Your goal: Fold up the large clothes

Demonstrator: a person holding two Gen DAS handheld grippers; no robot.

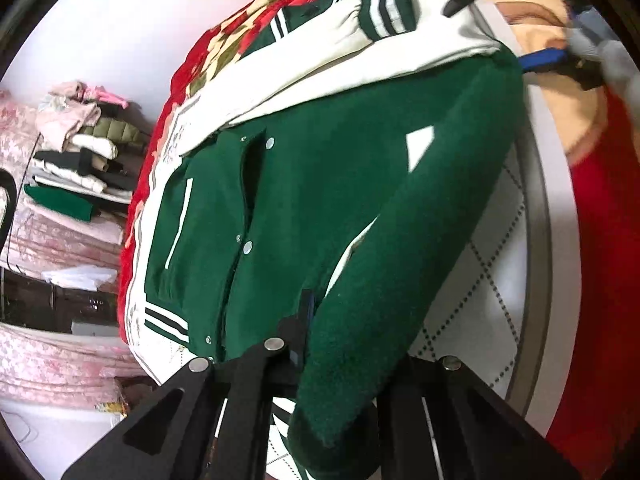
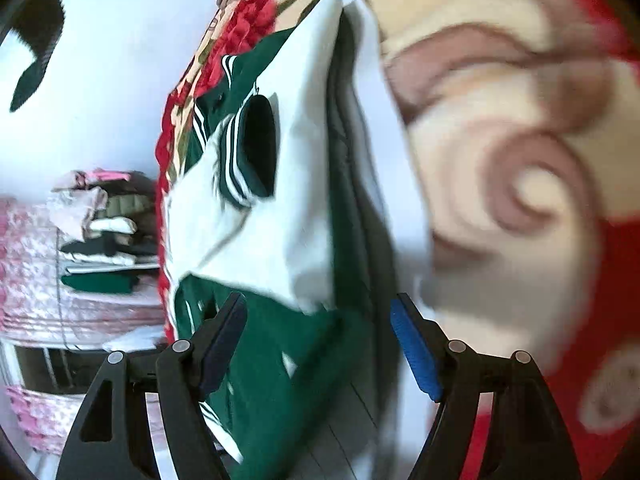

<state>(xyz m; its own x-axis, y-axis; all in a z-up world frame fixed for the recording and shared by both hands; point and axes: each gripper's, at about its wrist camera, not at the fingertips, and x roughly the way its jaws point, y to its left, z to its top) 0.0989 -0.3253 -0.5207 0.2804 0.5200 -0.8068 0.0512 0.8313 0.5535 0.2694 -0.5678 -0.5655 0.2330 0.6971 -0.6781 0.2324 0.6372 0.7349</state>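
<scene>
Jacket (image 1: 320,200), green with white sleeves, lies face up on the floral blanket (image 1: 224,40) of the bed, its far sleeve already folded across the chest so the cuff (image 1: 390,10) rests near the collar. Left tongs (image 1: 294,344) are closed on the green near edge by the hem, evidently to lift that side for the next fold. Right tongs (image 2: 320,340) stand wide open, holding nothing, above the shoulder seam near the blanket's bare part, judged to be lining up a matching grip. Folded clothes (image 1: 84,152) are stacked beyond the bed's edge.

Left gripper (image 1: 308,344) jaws pinched tight, right gripper (image 2: 320,344) jaws wide apart, both angled downward
</scene>
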